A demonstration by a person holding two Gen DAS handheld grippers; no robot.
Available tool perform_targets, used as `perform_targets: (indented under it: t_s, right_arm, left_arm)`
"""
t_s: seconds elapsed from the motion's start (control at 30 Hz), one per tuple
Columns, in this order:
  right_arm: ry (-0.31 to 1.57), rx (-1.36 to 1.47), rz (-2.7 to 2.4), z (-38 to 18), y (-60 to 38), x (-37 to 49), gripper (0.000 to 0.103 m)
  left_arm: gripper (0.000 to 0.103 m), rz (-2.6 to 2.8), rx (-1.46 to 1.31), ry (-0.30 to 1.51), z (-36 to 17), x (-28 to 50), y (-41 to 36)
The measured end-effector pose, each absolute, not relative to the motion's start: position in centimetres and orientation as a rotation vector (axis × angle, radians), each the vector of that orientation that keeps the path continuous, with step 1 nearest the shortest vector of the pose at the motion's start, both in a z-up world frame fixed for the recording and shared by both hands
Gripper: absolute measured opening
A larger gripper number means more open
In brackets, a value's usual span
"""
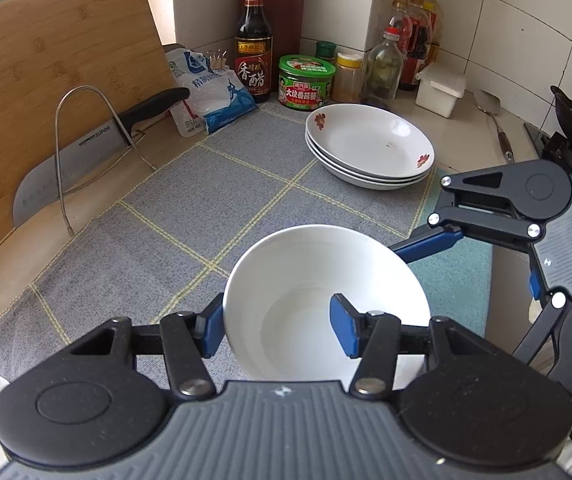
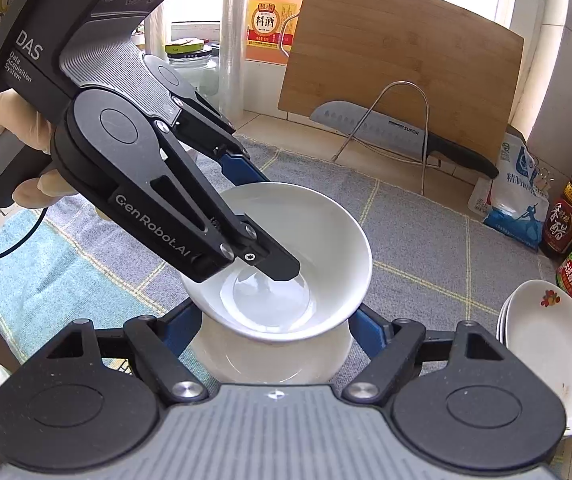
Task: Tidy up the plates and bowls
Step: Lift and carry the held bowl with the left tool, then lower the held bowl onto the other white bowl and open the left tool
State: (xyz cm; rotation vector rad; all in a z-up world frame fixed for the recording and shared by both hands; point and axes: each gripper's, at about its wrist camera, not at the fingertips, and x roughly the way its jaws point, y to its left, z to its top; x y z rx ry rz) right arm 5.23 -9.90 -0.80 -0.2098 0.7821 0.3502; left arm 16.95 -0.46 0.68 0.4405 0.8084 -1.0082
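bowl (image 1: 318, 276) pinched by its rim in left tool (image 1: 278, 328), one finger inside, one outside, so it lifts clean. right tool (image 2: 274, 332) clamps lower bowl (image 2: 270, 364) by its sides, nesting likely. plate stack (image 1: 370, 148) rests on desk mat (image 1: 190, 216), well apart.
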Motion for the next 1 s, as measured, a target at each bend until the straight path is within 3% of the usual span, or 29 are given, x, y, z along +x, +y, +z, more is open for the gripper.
perform_targets:
  t_s: [1.0]
  right_arm:
    - [0.844,-0.161,0.364,-2.1,-10.6,5.4,0.084]
  left_arm:
    - [0.053,-1.016,0.495,0.839,-1.5,16.3,-1.6]
